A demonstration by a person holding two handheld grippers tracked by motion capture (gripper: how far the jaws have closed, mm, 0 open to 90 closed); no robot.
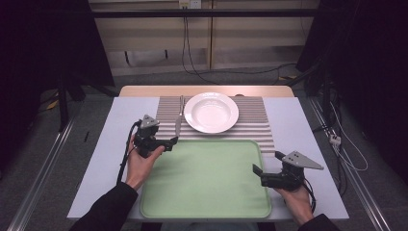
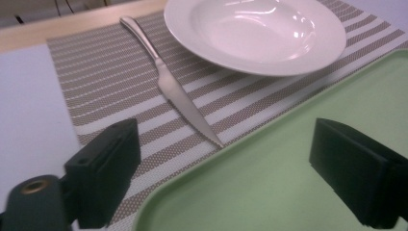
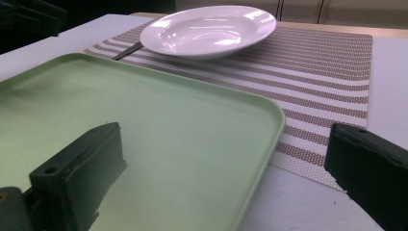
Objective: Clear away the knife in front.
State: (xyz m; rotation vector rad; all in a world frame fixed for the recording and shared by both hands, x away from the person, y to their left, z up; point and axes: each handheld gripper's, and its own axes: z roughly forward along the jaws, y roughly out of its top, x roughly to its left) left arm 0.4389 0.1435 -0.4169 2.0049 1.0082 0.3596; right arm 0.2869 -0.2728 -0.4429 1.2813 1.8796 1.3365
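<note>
Lying on the striped mat beside the plate, the knife is seen just ahead of the left gripper, whose jaws are held spread and empty.

We see a shiny metal knife and a smooth, glossy white plate on a woven striped mat that looks rough. The green tray is smooth, matt plastic. Each tool's black jaws look like dull plastic.
</note>
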